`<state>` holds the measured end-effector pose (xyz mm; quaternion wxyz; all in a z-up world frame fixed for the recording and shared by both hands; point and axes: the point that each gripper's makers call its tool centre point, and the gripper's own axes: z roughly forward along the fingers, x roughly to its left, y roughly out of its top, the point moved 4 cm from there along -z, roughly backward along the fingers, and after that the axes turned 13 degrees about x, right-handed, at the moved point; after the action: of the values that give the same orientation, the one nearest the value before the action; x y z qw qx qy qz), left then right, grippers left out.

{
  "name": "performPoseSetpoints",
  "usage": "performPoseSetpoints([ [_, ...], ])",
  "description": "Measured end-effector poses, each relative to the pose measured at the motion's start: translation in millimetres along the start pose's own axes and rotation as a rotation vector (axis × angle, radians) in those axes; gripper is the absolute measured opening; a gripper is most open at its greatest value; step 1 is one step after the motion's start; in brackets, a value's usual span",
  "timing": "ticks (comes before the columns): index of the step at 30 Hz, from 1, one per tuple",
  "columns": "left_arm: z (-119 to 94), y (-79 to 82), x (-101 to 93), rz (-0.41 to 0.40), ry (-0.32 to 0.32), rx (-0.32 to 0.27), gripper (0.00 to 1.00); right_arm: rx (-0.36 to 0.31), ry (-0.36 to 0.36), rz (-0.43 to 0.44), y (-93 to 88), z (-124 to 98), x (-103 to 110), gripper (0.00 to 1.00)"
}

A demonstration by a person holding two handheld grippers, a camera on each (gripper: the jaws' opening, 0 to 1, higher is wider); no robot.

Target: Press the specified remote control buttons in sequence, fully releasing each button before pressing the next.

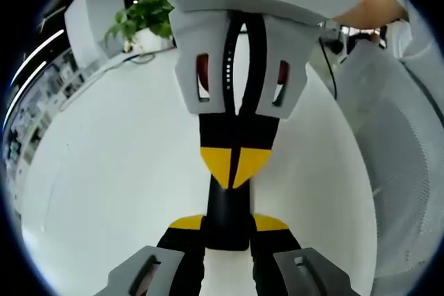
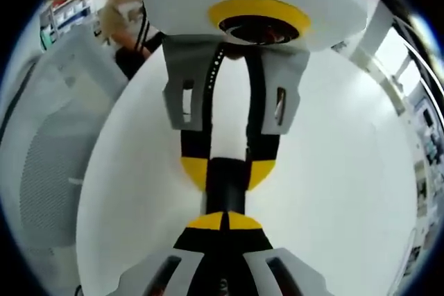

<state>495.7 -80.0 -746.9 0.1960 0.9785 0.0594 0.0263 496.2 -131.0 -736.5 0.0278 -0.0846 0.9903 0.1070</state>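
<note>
L gripper (image 1: 227, 230) clamps remote (image 1: 227, 216); R gripper (image 2: 225, 223) tips closed.

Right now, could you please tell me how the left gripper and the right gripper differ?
The left gripper has its jaws apart, clamping the black remote; the right gripper has its jaws shut together on nothing. The left gripper grips the remote by its sides, while the right gripper brings its joined tips at it from the opposite end. Both have yellow tips.
</note>
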Motion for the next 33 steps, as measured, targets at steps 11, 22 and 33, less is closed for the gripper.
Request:
performPoseSetpoints([
  [11,-0.2,-0.5,-1.0,-0.002,0.006,-0.001,0.24,0.004,-0.009,0.002,0.3,0.4,0.6,0.0],
  [22,-0.2,-0.2,-0.2,-0.001,0.008,0.002,0.24,-0.021,-0.014,0.008,-0.2,-0.3,1.3,0.0],
  [33,-0.4,-0.1,-0.3,0.0,0.013,0.004,0.24,-0.025,-0.03,-0.007,-0.6,-0.5,0.6,0.0],
])
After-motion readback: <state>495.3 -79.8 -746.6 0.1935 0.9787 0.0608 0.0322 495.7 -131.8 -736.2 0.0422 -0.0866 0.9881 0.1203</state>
